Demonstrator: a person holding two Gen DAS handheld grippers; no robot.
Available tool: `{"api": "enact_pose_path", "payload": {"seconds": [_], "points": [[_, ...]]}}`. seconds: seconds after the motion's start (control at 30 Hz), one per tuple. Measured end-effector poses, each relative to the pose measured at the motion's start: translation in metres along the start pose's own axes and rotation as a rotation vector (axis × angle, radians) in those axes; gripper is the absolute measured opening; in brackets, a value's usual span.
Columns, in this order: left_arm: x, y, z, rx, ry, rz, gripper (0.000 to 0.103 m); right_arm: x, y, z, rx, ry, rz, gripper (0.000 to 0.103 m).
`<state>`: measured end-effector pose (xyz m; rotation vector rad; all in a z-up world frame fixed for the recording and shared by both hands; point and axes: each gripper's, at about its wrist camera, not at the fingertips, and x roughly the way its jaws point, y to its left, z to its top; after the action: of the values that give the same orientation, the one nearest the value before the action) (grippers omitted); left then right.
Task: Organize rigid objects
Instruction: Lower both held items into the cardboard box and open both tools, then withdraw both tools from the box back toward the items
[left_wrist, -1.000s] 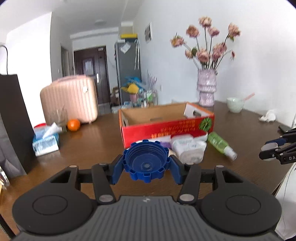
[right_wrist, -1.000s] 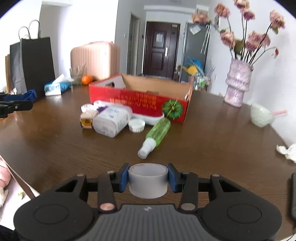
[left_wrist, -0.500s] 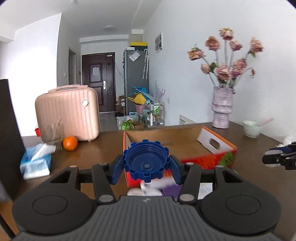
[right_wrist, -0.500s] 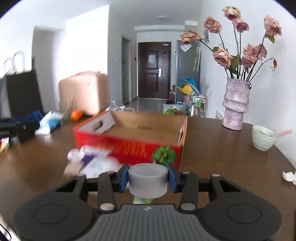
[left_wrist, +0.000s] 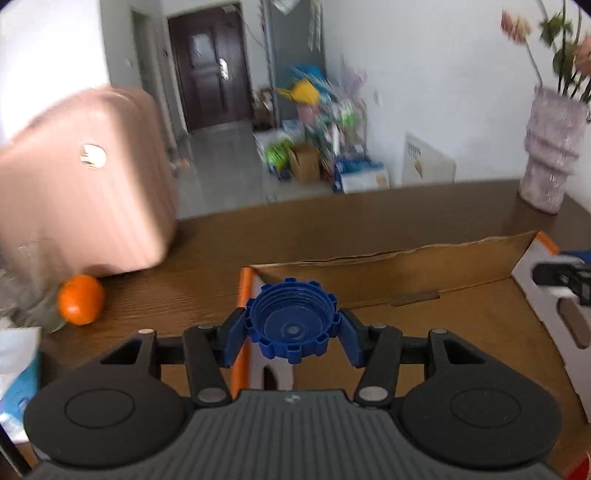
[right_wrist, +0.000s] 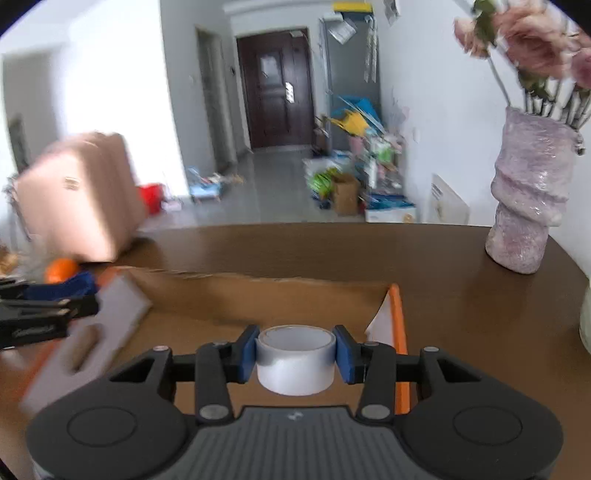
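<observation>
Cardboard box (left_wrist: 424, 317) lies open below both tools, on the wooden table (right_wrist: 461, 266). Left gripper (left_wrist: 291, 328) pinches the blue cap (left_wrist: 291, 325), hollow side toward the camera; right gripper (right_wrist: 295, 358) pinches the grey tape roll (right_wrist: 295, 360), held upright. Risk: both release over one box, so the tools may collide, or the roll may roll on landing.

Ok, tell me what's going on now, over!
Left gripper shut on blue cap. Right gripper shut on tape roll. Both over cardboard box. Nothing blocking.
</observation>
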<state>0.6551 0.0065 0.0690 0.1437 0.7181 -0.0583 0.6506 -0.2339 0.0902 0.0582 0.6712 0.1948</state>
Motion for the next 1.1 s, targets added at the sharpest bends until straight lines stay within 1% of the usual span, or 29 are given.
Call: {"api": "enact_pose_path", "payload": {"seconds": [0.07,0.1,0.13,0.17,0.2,0.23,0.27,0.37,0.47,0.5,0.53,0.6,0.63,0.67,0.73,0.8,0.83,0.87,0.9,0.93,1.03,1.1], "points": [[0.015,0.000,0.002,0.029,-0.013,0.002,0.063,0.031,-0.004,0.011,-0.005,0.066,-0.042,0.044],[0.018,0.001,-0.001,0.033,-0.046,0.002,0.080,0.042,-0.007,0.013,0.001,0.074,-0.065,0.053],[0.021,0.002,-0.003,0.032,-0.059,0.013,0.093,0.048,-0.009,0.014,0.001,0.072,-0.080,0.061],[0.023,0.004,-0.003,0.017,-0.036,0.020,0.092,0.052,-0.010,0.013,-0.007,0.068,-0.085,0.072],[0.021,0.007,-0.003,0.006,-0.041,-0.006,0.093,0.051,-0.014,0.009,-0.013,0.055,-0.063,0.078],[0.019,0.008,-0.004,0.008,-0.058,-0.025,0.094,0.053,-0.016,0.007,-0.009,0.056,-0.039,0.081],[0.018,0.006,-0.005,0.019,-0.067,-0.024,0.094,0.052,-0.017,0.007,-0.003,0.051,-0.017,0.085],[0.015,-0.001,-0.007,0.046,-0.072,-0.011,0.094,0.053,-0.019,0.007,0.005,0.050,0.003,0.087],[0.009,-0.011,-0.013,0.080,-0.090,0.010,0.094,0.054,-0.015,0.006,-0.018,0.053,-0.016,0.087],[0.005,-0.013,-0.016,0.086,-0.109,0.021,0.095,0.053,-0.013,0.005,-0.035,0.052,-0.026,0.087],[-0.001,-0.014,-0.018,0.093,-0.150,0.037,0.099,0.049,-0.011,0.001,-0.046,0.045,-0.030,0.087],[-0.011,-0.012,-0.022,0.090,-0.245,0.041,0.102,0.042,-0.011,-0.001,-0.044,0.012,-0.027,0.089],[-0.016,-0.012,-0.023,0.087,-0.276,0.045,0.102,0.038,-0.009,-0.002,-0.048,-0.011,-0.029,0.090],[-0.019,-0.011,-0.023,0.079,-0.278,0.059,0.102,0.034,-0.008,-0.004,-0.051,-0.031,-0.036,0.090],[-0.029,-0.009,-0.021,0.042,-0.228,0.095,0.102,0.025,-0.005,-0.007,-0.068,-0.055,-0.062,0.090],[-0.050,-0.002,-0.021,-0.005,-0.225,0.065,0.102,0.009,0.001,-0.013,-0.078,-0.072,-0.100,0.091],[-0.063,0.001,-0.021,-0.019,-0.228,0.063,0.102,-0.001,0.003,-0.015,-0.091,-0.076,-0.090,0.091],[-0.077,0.003,-0.020,-0.024,-0.230,0.071,0.102,-0.012,0.004,-0.017,-0.105,-0.079,-0.074,0.093],[-0.090,0.005,-0.019,-0.024,-0.235,0.076,0.102,-0.025,0.006,-0.019,-0.117,-0.082,-0.063,0.097],[-0.106,0.006,-0.018,-0.019,-0.240,0.076,0.102,-0.037,0.007,-0.020,-0.125,-0.081,-0.067,0.099],[-0.147,0.010,-0.022,-0.024,-0.258,0.072,0.102,-0.074,0.009,-0.022,-0.137,-0.098,-0.104,0.100],[-0.177,0.009,-0.033,-0.044,-0.280,0.079,0.103,-0.097,0.006,-0.029,-0.118,-0.127,-0.097,0.101]]}}
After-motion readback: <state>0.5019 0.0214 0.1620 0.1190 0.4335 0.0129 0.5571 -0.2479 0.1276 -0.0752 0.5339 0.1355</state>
